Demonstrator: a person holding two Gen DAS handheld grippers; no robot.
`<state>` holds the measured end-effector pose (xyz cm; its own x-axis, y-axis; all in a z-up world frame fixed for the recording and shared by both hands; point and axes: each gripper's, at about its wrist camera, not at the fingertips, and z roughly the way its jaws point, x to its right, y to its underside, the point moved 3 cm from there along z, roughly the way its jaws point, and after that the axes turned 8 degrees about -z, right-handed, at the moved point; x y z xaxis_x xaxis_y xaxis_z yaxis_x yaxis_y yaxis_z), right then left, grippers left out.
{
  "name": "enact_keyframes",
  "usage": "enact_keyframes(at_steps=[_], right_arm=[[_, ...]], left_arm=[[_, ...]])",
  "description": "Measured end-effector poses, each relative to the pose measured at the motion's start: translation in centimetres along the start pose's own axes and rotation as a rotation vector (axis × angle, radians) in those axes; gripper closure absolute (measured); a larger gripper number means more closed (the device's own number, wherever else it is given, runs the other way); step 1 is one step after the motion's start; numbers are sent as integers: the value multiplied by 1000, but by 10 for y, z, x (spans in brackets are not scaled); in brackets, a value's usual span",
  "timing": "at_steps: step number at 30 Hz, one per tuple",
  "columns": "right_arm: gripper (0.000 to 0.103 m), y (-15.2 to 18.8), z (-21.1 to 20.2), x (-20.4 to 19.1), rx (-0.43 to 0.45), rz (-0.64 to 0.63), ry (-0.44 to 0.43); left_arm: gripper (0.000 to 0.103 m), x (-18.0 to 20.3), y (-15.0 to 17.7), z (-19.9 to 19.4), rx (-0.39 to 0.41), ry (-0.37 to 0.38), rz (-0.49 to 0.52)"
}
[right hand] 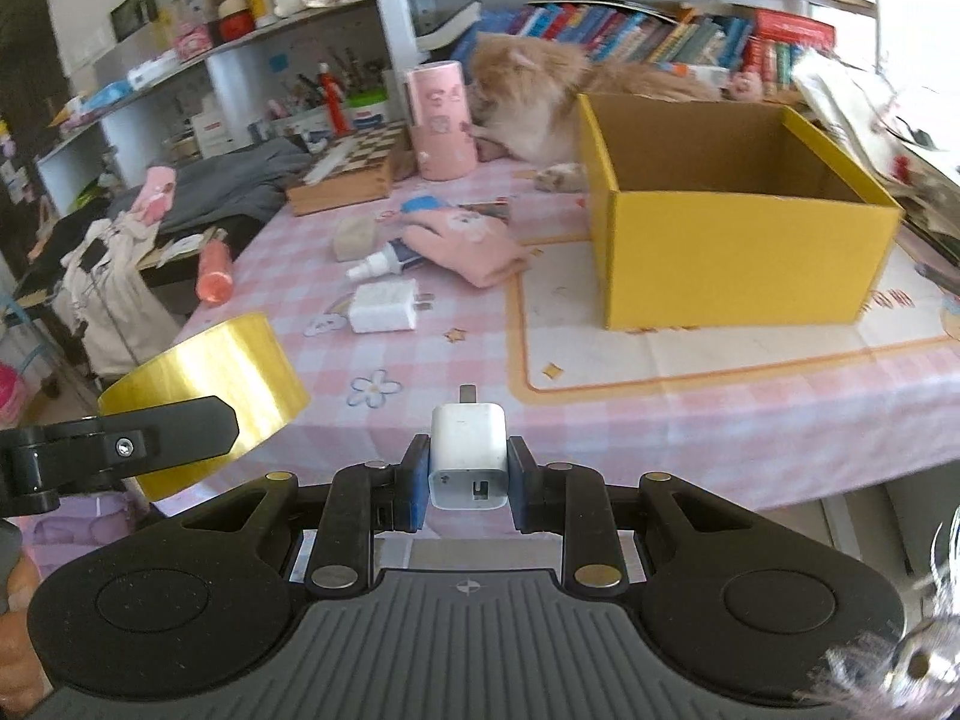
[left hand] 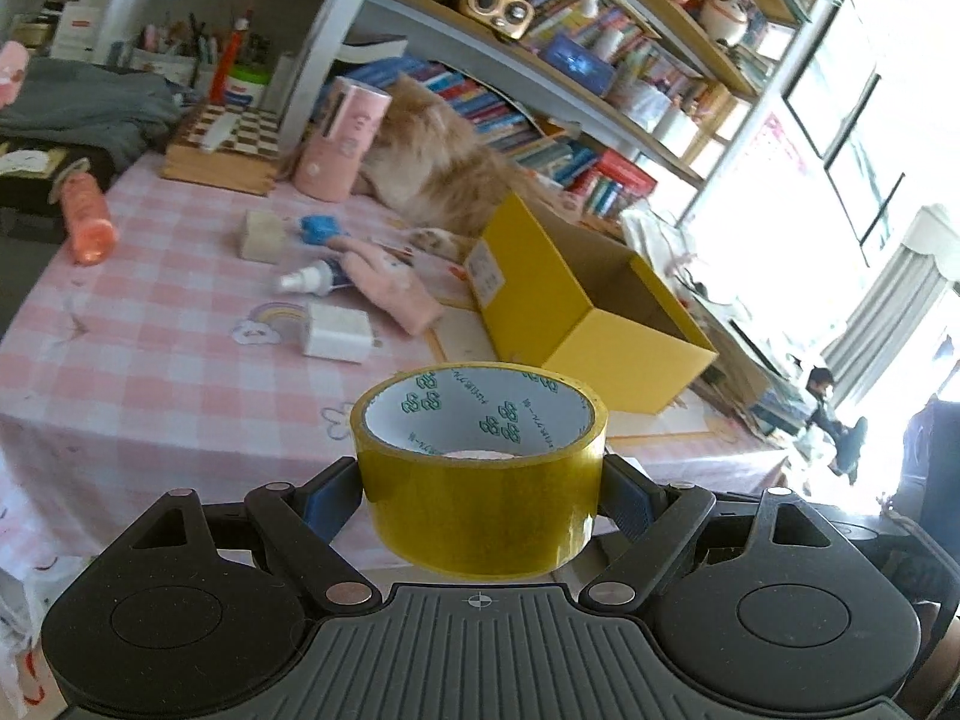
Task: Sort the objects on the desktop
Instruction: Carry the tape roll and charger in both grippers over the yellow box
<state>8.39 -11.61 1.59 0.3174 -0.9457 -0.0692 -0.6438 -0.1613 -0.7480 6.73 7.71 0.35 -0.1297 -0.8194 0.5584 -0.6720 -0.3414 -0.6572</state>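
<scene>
My left gripper (left hand: 480,483) is shut on a yellow tape roll (left hand: 480,468) and holds it above the table's near edge; the roll also shows in the right wrist view (right hand: 204,372), at the left. My right gripper (right hand: 468,471) is shut on a small white charger cube (right hand: 468,456), held above the near edge. An open yellow cardboard box (left hand: 600,330) (right hand: 738,252) stands on the pink checked tablecloth (left hand: 150,360) (right hand: 456,360), ahead and to the right. On the cloth lie a white plug adapter (left hand: 336,333) (right hand: 384,306), a spray bottle (left hand: 312,279) (right hand: 384,261) and a pink glove (left hand: 390,288) (right hand: 474,243).
A ginger cat (left hand: 438,168) (right hand: 540,96) lies behind the box beside a pink cylinder (left hand: 339,138) (right hand: 441,120). A chessboard box (left hand: 225,147) (right hand: 348,174), an orange tube (left hand: 87,216) (right hand: 215,273), a beige block (left hand: 261,234) and bookshelves (right hand: 660,30) stand further back.
</scene>
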Motion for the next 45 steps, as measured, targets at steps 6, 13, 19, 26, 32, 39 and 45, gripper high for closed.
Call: enact_keyframes(at_steps=[6, 13, 19, 26, 32, 39, 45], right_arm=[[80, 8, -12, 10, -3, 42, 50], [80, 18, -22, 20, -4, 71, 90], [80, 25, -28, 33, -15, 107, 119], [80, 30, -29, 48, -42, 145, 138], [80, 30, -28, 57, -44, 161, 149], [80, 33, -30, 69, -45, 183, 162], [80, 36, -31, 79, -53, 213, 172]], left_arm=[[16, 13, 5, 7, -30, 48, 38], [16, 21, 9, 17, -65, 73, 48], [16, 31, 12, 30, -100, 105, 65], [16, 44, 14, 42, -126, 126, 101], [16, 51, 13, 50, -134, 127, 115], [16, 61, 16, 61, -162, 143, 134], [16, 68, 18, 71, -186, 150, 146]])
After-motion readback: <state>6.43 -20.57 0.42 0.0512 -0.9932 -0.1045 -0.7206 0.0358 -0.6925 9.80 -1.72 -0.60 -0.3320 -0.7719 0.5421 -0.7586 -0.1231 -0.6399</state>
